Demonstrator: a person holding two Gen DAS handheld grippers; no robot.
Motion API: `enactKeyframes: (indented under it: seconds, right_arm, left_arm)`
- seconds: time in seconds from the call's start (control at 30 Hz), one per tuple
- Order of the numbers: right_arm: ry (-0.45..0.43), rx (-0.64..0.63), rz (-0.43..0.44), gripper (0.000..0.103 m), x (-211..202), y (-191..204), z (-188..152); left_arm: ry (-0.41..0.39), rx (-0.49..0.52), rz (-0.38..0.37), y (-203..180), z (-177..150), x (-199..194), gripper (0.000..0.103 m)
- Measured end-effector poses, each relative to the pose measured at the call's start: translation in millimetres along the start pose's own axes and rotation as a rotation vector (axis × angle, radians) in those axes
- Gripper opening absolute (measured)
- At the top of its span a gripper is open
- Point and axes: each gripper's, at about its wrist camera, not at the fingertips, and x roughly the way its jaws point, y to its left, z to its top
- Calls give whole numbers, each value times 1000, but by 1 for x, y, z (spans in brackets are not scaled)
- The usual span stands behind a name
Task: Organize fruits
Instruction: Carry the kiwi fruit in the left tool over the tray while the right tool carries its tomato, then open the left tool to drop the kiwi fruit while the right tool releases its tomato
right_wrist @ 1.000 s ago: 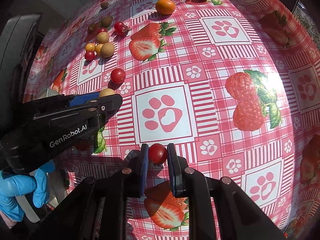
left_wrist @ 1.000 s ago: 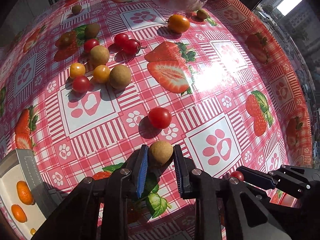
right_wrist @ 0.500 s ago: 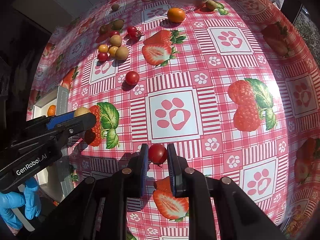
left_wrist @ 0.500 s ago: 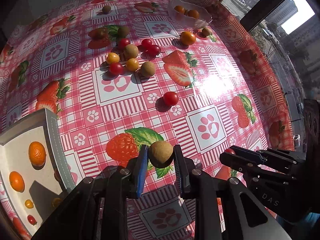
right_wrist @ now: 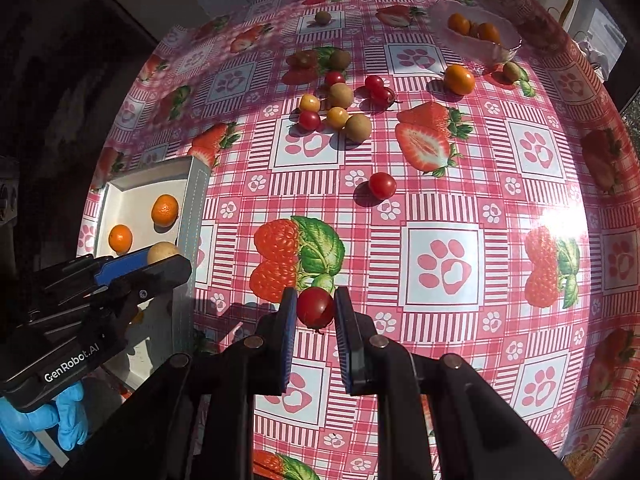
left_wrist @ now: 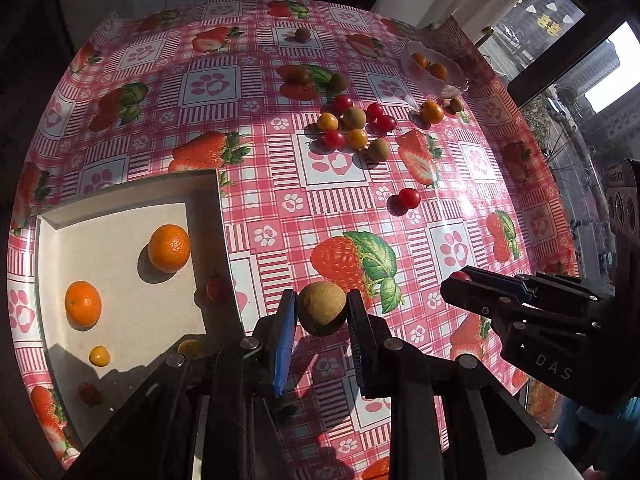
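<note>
Two grippers [right_wrist: 315, 312], one tray [left_wrist: 224, 248], one bowl [right_wrist: 506, 46].

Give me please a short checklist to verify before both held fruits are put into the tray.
1. Left gripper holds the brown fruit between its jaws: ok.
2. Right gripper holds the cherry tomato between its jaws: ok.
3. Tray has bare floor beside the two oranges: ok.
4. Left gripper is above the tray: cannot tell; in the right wrist view it overlaps the tray's near edge.
5. Right gripper is above the tray: not ok, tablecloth lies under it.
</note>
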Motion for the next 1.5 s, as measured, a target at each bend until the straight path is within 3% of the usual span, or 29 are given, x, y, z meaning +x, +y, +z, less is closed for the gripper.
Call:
enactKeyframes:
  seconds: [0.53,0.8,1.0,1.37,1.4,1.43,1.5]
  right_arm:
    - [52,-208,61,20,24,108,22]
    - [125,-266,91,20,67,157,29]
    - [165,-285,87,20,98,178,30]
    - [219,-301,61,21,132,184,24]
    - [220,-309,56,22,134,187,24]
    - [222,-314,56,24,134,188,24]
    - [230,-314,69,32,134,189,25]
  left_arm:
    - [-39,-189,84,105,-39,-31,26]
    - [-59,-213,146,150,-7,-18,26]
    - [-30,-179,203,168,22,11,26]
    - [47,-157,227,175,27,39,27]
    - [50,-160,233,176,26,39,35]
    - [49,-163,244,176,26,38,64]
    - [9,-164,284,174,25,29,92]
